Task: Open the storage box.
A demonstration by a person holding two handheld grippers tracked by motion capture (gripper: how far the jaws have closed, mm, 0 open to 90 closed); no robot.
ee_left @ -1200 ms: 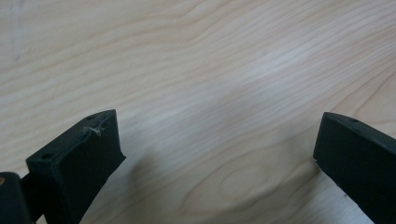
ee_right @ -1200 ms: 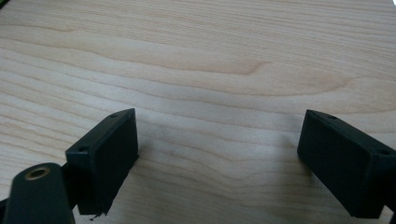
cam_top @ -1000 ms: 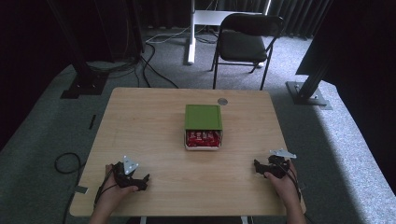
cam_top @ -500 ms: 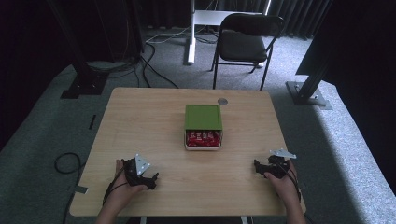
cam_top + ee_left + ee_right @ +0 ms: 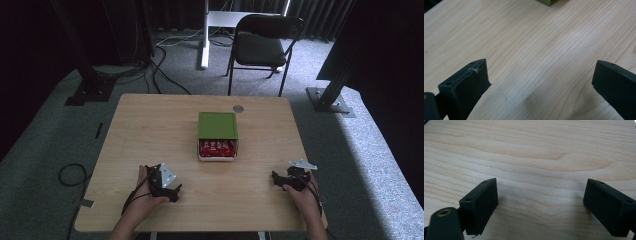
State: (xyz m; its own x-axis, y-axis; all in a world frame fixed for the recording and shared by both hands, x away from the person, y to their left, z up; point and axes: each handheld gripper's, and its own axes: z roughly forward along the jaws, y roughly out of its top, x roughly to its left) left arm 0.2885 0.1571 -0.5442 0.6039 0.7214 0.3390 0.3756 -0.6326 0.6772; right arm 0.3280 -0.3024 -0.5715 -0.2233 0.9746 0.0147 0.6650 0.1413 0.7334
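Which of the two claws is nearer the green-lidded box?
The left claw. It sits farther in on the table, angled toward the green-lidded box, while the right claw rests out near the table's right edge.

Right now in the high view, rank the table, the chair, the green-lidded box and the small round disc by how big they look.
Largest to smallest:
1. table
2. chair, though it stands farther from the camera, so its true size is unsure
3. green-lidded box
4. small round disc

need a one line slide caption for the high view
Two hand-held grippers, left gripper and right gripper, rest open on the table near a green-lidded box.
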